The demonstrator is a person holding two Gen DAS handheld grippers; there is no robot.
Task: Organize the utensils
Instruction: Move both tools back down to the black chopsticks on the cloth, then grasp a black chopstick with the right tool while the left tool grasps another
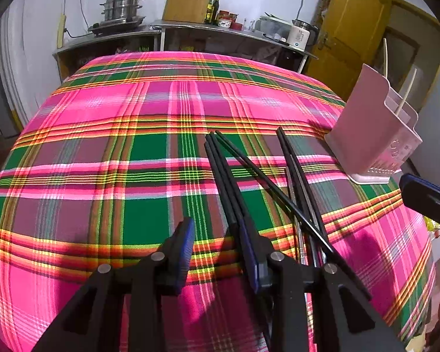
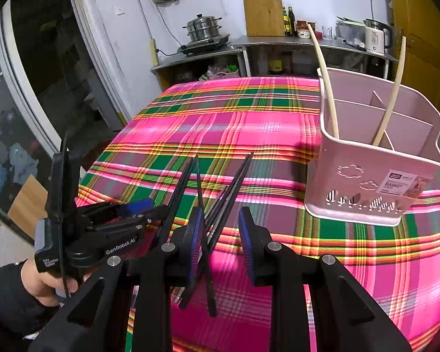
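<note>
Plaid cloth (image 1: 149, 158) in pink, green and orange covers the counter from edge to edge; on its right side stands a pink utensil basket (image 2: 366, 182) with inner dividers, upright; two pale chopsticks (image 2: 327, 88) lean inside it, each in a different direction. Black chopsticks (image 1: 231, 182) lie in a loose bundle on the cloth, near the basket but apart from it, some crossing over the others. Left tongs (image 1: 220, 252) hang low over the cloth with a clear gap between the blue pads; the right pad is just beside the leftmost black chopsticks, and I cannot tell if it touches them; nothing is pressed between the pads. Right tongs (image 2: 224, 243) are also parted; several black chopsticks pass through the gap close to the left pad, but the pads do not squeeze them. A hand (image 2: 41, 281) in a dark sleeve holds the left tongs' handle.
</note>
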